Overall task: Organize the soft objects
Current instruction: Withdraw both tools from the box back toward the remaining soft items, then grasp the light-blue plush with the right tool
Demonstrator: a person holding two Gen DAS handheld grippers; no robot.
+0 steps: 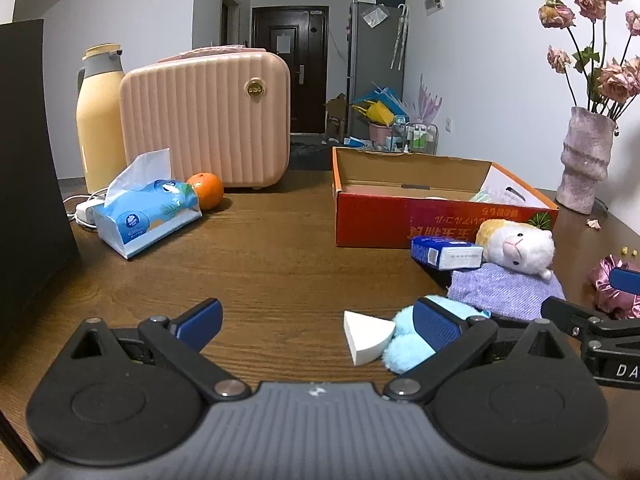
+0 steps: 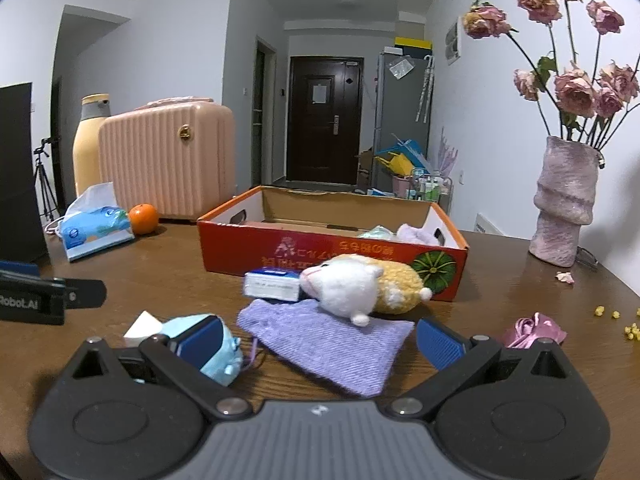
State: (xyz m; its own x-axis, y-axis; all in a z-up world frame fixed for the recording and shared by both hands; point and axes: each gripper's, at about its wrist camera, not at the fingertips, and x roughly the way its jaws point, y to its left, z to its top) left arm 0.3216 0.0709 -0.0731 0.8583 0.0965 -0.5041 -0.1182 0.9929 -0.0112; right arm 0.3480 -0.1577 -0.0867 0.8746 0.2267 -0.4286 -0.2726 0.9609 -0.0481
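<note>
Wood-grain desk [image 2: 160, 264] fills both views, with the red cardboard box [image 2: 332, 248] standing open towards the back and a few soft items already lying in its far right corner. My worry is the crowding in front of the box: the purple cloth pouch [image 2: 328, 344] has the hamster plush [image 2: 360, 288] resting on its far edge, and a small blue tissue pack [image 2: 272, 282] sits just beside the plush's head, so if I pinch the pouch I judge the plush will be dragged or tipped off with it. The blue plush [image 2: 216, 354] touches the white foam wedge [image 1: 366, 336], and a sloppy closure there could catch both or push the wedge away. I also see the two tools close together, so they may knock into each other if both reach at once. My left tool [image 1: 316, 322] has its jaws spread wide and holds nothing; its right finger lies against the blue plush. My right tool [image 2: 316, 340] is likewise wide open and empty, hovering over the near part of the pouch, its left finger in front of the blue plush. The pink satin flower [image 2: 534, 330] lies off to the right, near the right tool's outer finger.
</note>
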